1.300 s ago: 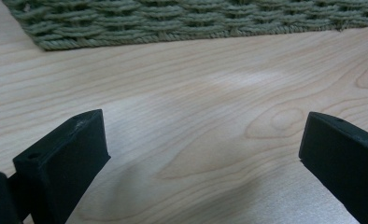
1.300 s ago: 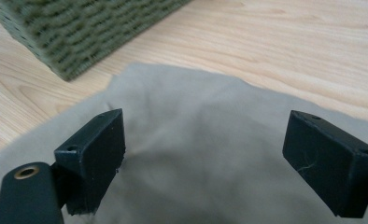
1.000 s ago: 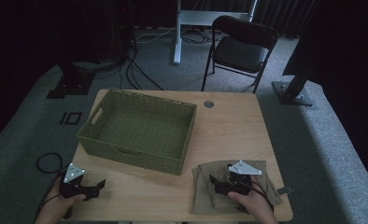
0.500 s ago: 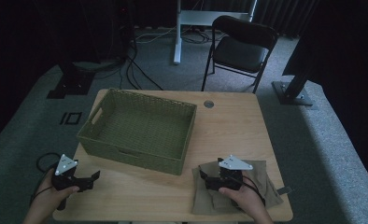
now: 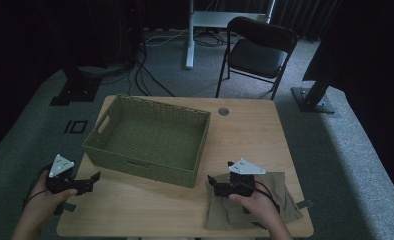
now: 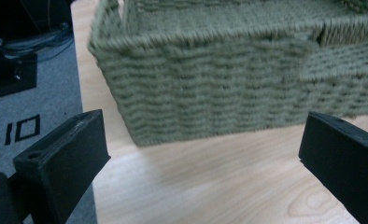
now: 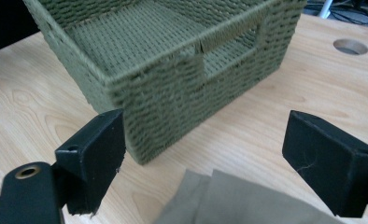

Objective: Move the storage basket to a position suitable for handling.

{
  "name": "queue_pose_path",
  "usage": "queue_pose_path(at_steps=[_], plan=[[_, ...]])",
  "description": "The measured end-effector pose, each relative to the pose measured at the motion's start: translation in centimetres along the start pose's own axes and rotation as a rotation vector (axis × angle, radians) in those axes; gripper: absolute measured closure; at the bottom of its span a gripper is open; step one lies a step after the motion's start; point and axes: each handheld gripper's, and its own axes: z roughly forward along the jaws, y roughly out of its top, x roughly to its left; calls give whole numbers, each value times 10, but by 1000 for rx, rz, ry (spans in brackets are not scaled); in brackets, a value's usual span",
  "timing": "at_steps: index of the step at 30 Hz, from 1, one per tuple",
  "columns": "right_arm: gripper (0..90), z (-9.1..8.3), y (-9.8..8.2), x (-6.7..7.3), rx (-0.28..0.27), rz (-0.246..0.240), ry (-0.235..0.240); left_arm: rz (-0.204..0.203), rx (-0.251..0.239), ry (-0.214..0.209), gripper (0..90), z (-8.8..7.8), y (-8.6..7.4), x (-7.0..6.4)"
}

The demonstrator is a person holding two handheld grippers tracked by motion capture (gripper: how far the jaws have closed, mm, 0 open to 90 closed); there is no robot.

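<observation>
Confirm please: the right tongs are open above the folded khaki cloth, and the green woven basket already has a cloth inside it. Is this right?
Not quite. The basket is empty, as the high view shows: only its woven bottom is inside. The rest holds: the right tongs are open above the folded khaki cloth on the table.

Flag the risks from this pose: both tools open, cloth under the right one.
1. The folded khaki cloth lies at the table's near-right corner; a shallow pinch by the right tool might lift one layer and unfold it.
2. The woven basket stands close ahead; swinging the cloth over could snag its rim.
3. The left tool, open at the table edge, steadies nothing.
</observation>
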Motion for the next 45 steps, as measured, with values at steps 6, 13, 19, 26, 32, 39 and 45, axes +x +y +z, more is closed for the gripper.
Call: queue_pose_path(at_steps=[6, 13, 19, 26, 32, 39, 45], plan=[[130, 4, 9, 4, -9, -3, 6, -27, -34, -6, 15, 1, 11, 9], [131, 8, 18, 9, -22, -6, 16, -34, -75, -21, 15, 9, 22, 21], [130, 12, 27, 14, -37, -4, 19, -27, -86, -11, 15, 17, 32, 24], [131, 20, 35, 19, -48, 0, 19, -54, -104, -10, 15, 23, 42, 36], [130, 32, 39, 21, -64, 8, -18, -88, -120, 1, 16, 29, 47, 45], [131, 46, 39, 23, -61, 15, -45, -99, -170, 53, 149, 43, 53, 58], [137, 54, 38, 27, -60, 15, -67, -119, -146, 109, 289, 60, 47, 67]])
